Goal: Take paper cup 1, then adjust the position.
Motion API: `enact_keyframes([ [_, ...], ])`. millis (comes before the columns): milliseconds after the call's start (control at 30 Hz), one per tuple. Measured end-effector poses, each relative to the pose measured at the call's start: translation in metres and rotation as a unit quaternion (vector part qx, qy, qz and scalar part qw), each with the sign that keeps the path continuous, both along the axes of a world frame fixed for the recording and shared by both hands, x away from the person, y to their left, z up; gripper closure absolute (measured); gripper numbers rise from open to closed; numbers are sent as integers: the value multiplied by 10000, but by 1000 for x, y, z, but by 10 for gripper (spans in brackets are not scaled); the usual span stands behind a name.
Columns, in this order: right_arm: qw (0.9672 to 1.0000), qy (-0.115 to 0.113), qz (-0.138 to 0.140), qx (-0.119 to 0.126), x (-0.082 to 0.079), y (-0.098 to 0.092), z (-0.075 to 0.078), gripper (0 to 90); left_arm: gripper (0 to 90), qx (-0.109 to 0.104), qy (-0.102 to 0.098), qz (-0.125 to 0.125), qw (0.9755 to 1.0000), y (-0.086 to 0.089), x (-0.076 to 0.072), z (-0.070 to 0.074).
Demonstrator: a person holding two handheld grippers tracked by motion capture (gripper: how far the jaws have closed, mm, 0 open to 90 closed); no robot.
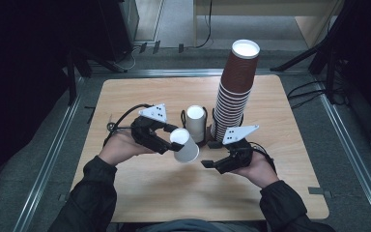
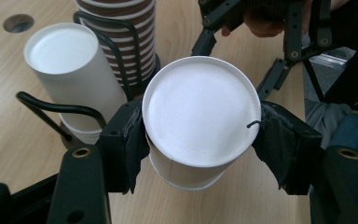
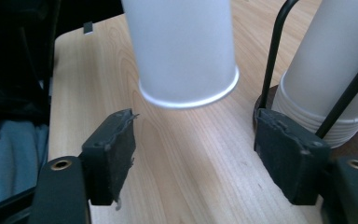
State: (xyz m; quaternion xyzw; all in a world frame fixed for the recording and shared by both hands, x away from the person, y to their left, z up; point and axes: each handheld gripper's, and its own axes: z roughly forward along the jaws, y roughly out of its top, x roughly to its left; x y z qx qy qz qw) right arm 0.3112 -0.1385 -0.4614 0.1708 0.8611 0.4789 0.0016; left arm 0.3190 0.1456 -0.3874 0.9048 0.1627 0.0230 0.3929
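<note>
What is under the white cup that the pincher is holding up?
Bare wooden table lies under the white cup, which the left gripper holds upside down in the air. Its inside is hidden.

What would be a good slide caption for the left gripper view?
Left gripper clamps an upside-down white paper cup above the wooden table.

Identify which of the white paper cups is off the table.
The single upside-down white paper cup clamped in the left gripper, tilted in the air. The other white paper cups sit nested in a black wire holder on the wooden table.
</note>
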Motion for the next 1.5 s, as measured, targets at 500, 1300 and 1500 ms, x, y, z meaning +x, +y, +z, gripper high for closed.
enact_keyframes([
  [500, 9990, 240, 388, 3, 4, 10, -6, 198, 362, 201, 187, -149, 9995, -7, -3, -23],
  [1300, 9975, 236, 664, -49, 2, 35, -13, 167, 362, 335, 217, -406, 9984, -34, -11, -28],
  [1500, 9973, 268, 685, -57, 2, 42, -18, 170, 362, 339, 220, -445, 9982, -38, -13, -28],
])
